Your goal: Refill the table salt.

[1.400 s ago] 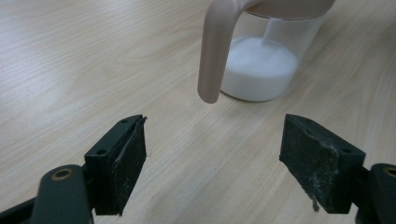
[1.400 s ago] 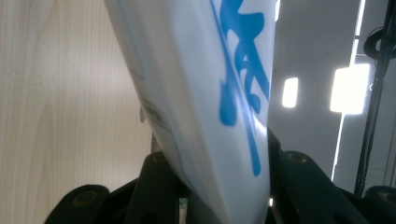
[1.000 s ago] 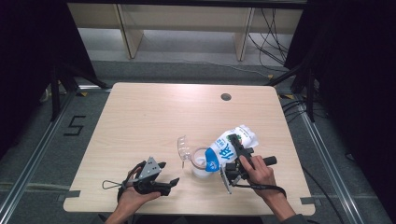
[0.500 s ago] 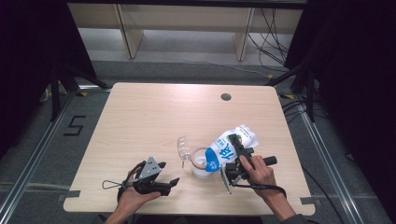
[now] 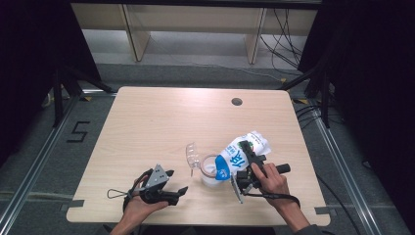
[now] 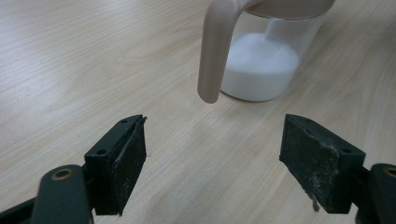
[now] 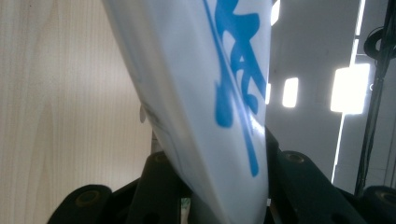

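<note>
A white bag with blue print (image 5: 241,152) is tilted, its lower end over a clear jar (image 5: 210,171) on the table's front middle. My right gripper (image 5: 248,160) is shut on the bag; in the right gripper view the bag (image 7: 210,93) sits pinched between the black jaws of the right gripper (image 7: 210,191). The jar (image 6: 264,60) holds a heap of white powder, and a beige tab (image 6: 215,46) hangs from its rim. My left gripper (image 5: 177,182) rests near the front edge, left of the jar. The left gripper (image 6: 215,168) is open with nothing between its jaws.
A clear hinged lid (image 5: 192,154) sticks up at the jar's left side. The wooden table (image 5: 161,122) has a round cable hole (image 5: 237,102) at the back right. Bare wood lies between my left gripper and the jar.
</note>
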`<control>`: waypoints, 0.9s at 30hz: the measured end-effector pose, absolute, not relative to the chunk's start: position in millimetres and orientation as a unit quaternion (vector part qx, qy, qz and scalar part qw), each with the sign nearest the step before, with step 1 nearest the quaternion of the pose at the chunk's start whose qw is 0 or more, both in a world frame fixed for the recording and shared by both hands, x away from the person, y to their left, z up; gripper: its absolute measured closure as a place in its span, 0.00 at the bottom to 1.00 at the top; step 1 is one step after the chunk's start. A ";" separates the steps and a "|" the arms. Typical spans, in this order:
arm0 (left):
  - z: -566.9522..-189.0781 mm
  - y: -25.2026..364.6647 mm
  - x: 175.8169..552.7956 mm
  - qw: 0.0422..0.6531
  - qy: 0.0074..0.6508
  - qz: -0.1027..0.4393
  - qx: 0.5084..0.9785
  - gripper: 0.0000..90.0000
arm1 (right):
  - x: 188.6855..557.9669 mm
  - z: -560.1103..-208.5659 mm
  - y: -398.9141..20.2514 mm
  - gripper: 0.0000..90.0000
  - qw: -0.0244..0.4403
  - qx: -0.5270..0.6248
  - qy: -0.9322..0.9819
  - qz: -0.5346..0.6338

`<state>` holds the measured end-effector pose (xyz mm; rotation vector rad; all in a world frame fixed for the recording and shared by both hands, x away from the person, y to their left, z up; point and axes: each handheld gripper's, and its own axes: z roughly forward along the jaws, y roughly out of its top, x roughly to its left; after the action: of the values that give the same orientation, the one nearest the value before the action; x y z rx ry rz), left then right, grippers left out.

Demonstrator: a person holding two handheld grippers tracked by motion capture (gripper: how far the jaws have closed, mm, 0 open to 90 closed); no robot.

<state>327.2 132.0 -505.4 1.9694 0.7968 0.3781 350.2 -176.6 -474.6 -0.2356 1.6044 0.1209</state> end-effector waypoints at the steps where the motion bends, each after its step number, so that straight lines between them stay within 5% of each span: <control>1: -505.0 132.0 327.0 0.472 0.325 0.154 0.805 0.25 | 350.1 -474.4 -176.6 0.79 0.687 -0.105 0.717 0.053; 27: -505.3 131.7 327.1 0.474 0.324 0.154 0.804 0.25 | 350.4 -473.6 -177.1 0.80 0.688 -0.110 0.715 0.053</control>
<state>327.1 131.7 -505.3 1.9665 0.7934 0.3767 350.4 -177.1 -473.6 -0.2467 1.6012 0.1184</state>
